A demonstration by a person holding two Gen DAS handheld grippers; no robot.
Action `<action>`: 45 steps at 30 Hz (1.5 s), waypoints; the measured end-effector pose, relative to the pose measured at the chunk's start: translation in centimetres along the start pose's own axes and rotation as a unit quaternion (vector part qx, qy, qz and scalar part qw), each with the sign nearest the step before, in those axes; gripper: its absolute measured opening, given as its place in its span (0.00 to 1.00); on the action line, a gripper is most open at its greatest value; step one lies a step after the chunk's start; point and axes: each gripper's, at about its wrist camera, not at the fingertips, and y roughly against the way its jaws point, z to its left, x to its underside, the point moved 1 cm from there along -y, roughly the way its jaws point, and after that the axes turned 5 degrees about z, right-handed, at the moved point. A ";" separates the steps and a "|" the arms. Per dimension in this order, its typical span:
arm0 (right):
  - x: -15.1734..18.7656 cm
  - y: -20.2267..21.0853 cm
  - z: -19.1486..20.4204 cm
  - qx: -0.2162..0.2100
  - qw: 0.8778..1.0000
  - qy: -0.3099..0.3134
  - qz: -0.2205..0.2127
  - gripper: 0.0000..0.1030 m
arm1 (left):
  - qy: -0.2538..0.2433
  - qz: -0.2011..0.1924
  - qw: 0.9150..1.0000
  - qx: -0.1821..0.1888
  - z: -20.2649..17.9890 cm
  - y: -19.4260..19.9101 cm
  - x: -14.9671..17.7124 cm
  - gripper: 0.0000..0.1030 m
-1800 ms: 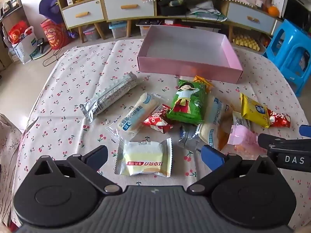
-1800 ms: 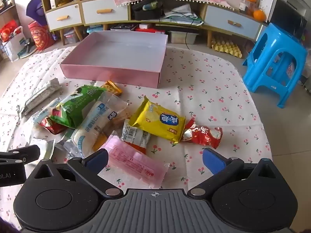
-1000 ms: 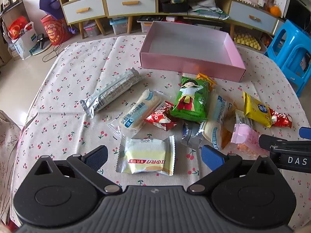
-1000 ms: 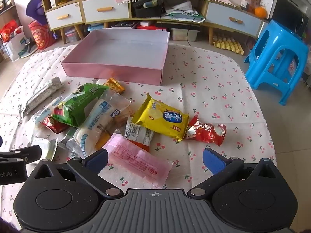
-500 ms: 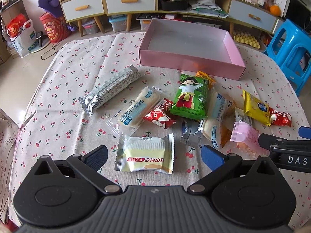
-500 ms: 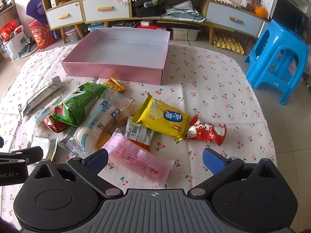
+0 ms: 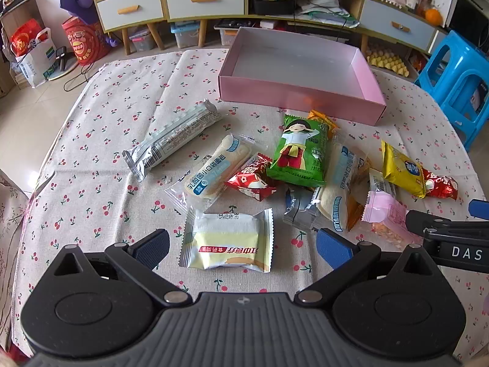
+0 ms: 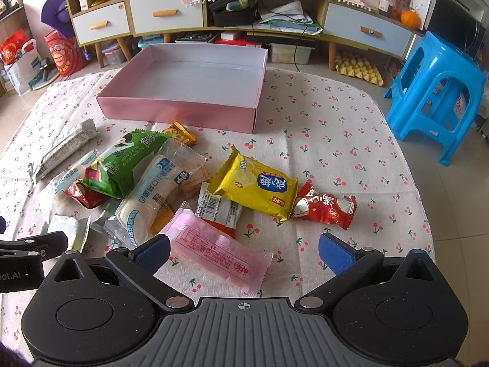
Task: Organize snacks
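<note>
Several snack packets lie on the cherry-print cloth in front of an empty pink box (image 7: pixel 301 93) (image 8: pixel 177 110). My left gripper (image 7: pixel 241 246) is open, and a pale yellow cake packet (image 7: pixel 227 240) lies between its fingers. To its left rests a silver bar (image 7: pixel 172 139). The middle holds a white bread roll (image 7: pixel 214 168), a small red packet (image 7: pixel 252 179) and a green packet (image 7: pixel 301 153). My right gripper (image 8: pixel 243 252) is open over a pink packet (image 8: pixel 218 249). Beyond it sit a yellow packet (image 8: pixel 255 188) and a red candy packet (image 8: pixel 324 206).
A blue plastic stool (image 8: pixel 435 91) stands off the table's right edge. A low cabinet with drawers (image 8: pixel 165 15) runs along the back, and red bags (image 7: pixel 82 44) sit on the floor at the left. Bare cloth (image 8: pixel 333 140) lies right of the box.
Both views have crept slightly forward and lower toward the table. The packets and box stay where they were, and both grippers remain open.
</note>
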 end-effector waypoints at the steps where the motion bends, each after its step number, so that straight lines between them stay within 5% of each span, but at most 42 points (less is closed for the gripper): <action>1: 0.0 0.0 0.0 0.000 1.000 0.000 0.000 1.00 | 0.000 0.000 1.000 0.000 0.0 0.0 0.0 1.00; 33: -0.9 0.9 -1.1 -0.037 0.999 -0.029 -0.005 1.00 | 0.009 -0.016 1.000 0.000 0.4 0.4 -0.6 1.00; 45: -3.0 0.8 -0.4 -0.082 0.996 -0.026 0.033 1.00 | 0.022 -0.045 0.999 0.000 2.7 1.2 -2.4 1.00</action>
